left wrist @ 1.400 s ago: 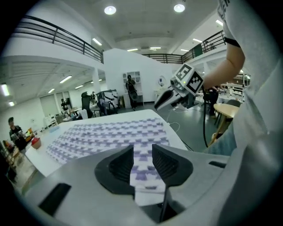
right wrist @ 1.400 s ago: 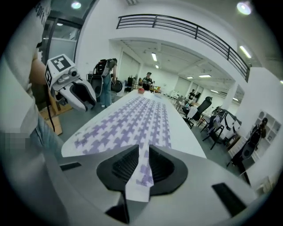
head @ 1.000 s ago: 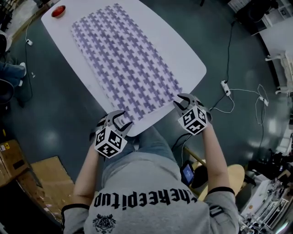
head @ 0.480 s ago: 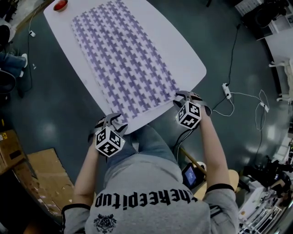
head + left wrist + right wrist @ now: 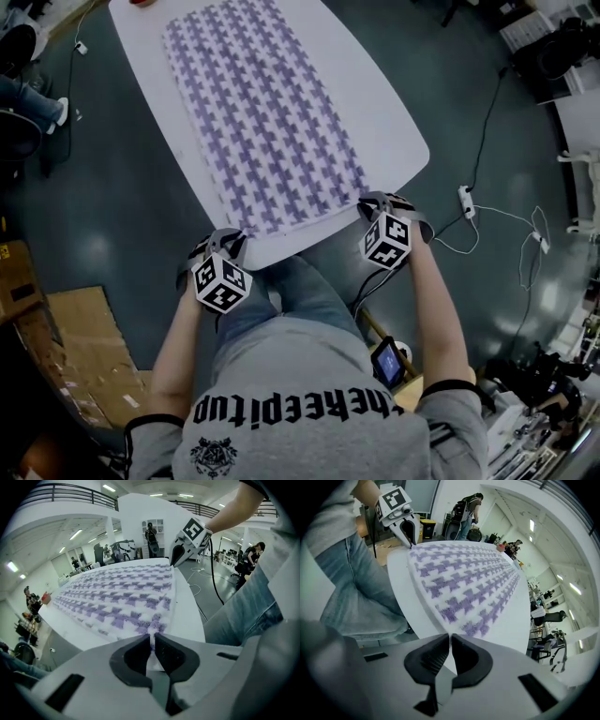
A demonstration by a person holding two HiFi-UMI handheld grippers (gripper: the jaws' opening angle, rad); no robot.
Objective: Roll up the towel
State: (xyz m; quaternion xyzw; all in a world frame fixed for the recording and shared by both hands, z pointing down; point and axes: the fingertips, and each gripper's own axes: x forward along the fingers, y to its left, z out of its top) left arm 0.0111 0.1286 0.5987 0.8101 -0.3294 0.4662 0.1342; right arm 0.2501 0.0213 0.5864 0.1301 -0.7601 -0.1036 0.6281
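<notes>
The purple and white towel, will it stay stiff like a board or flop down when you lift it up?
Probably floppy: the purple-and-white woven cloth towel lies thin and flat, hugging the white table. Likely light for its size, being so thin. Its fuzzy surface probably won't slide much.

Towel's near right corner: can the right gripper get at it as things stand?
Yes, apparently it is there already: the right gripper has just closed its jaws and pinches the towel at that corner. Nothing on the table blocks it. The left gripper, also just closed, pinches the other near corner.
</notes>
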